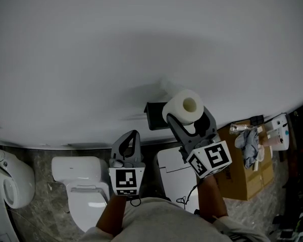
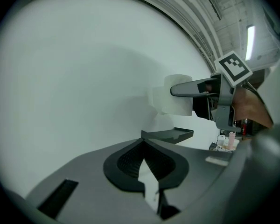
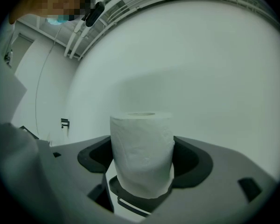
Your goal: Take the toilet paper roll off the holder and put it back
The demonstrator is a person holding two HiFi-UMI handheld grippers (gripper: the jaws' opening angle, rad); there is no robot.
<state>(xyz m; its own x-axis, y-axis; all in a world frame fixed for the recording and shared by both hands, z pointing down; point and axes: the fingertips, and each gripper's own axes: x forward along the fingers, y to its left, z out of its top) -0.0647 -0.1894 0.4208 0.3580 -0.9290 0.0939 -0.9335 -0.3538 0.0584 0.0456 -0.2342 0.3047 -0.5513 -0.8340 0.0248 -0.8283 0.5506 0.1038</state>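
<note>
White wall (image 1: 141, 44), toilet (image 1: 83, 190) below; R gripper (image 1: 191, 120) clamps paper roll (image 3: 142, 157).

- Left gripper (image 1: 133, 135): grey plastic shell with two curved, dark-edged jaws that taper to a tip.
- Left cube (image 1: 126, 180): white faces, each with a black square marker of blocky pixels.
- In the left gripper view, the pads (image 2: 130, 160) are black and finely ribbed, set in a dark recess in the smooth grey body.
- Right gripper (image 1: 189, 114): the same grey build with broader, looping jaws.
- Right cube (image 1: 210, 158): two marker faces show, black on white.
- A thin black cable (image 1: 136, 202) loops under the left cube.
- The person wears a pale top (image 1: 156, 218).
</note>
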